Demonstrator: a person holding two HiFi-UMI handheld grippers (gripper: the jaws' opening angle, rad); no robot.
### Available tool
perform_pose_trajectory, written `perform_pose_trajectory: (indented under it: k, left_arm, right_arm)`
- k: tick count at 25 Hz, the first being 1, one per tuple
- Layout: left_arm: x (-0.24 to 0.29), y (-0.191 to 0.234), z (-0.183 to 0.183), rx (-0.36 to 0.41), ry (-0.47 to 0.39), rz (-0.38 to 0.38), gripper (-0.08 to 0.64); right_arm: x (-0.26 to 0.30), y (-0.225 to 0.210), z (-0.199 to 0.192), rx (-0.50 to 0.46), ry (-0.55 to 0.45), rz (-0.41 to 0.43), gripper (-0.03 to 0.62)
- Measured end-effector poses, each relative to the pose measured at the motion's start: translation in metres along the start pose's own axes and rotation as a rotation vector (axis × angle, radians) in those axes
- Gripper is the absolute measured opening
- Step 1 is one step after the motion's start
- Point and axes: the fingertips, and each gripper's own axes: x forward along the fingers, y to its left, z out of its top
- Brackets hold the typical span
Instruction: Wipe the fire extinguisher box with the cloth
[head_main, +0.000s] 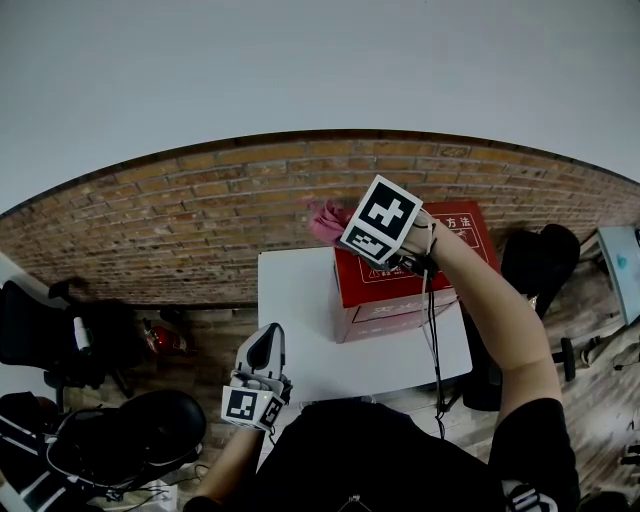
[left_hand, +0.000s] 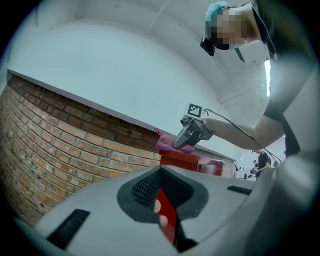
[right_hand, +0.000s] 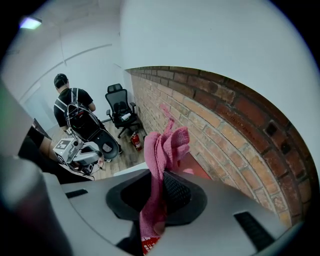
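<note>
- Pinching the pink cloth (right_hand: 161, 150) at its bunched middle, the right gripper's (head_main: 338, 228) jaws are squeezed shut; the cloth looks soft, light and floppy.
- The red fire extinguisher box (head_main: 400, 290) sits just below those jaws and looks hard and steady.
- The left gripper's (head_main: 264, 348) jaws are closed on nothing.

The left gripper (left_hand: 161, 172), its jaws drawn together, points along a brick wall (left_hand: 60, 145). Beyond it the right gripper (left_hand: 178, 144), on an outstretched arm (left_hand: 235, 132), holds a pink cloth (left_hand: 167, 145) at the top of the red fire extinguisher box (left_hand: 186, 161).
</note>
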Motion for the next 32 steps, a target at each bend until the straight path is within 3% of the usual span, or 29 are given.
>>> perform_pose_trajectory:
  k: [22, 32]
  left_arm:
    - [0.009, -0.012, -0.005, -0.016, 0.003, -0.059, 0.038]
    - [0.016, -0.01, -0.009, -0.023, 0.02, -0.073, 0.038]
  right_arm:
    - [-0.011, 0.045, -0.021, 0.088, -0.063, 0.095, 0.075]
    - [-0.015, 0.072, -0.025, 0.135, -0.108, 0.212, 0.074]
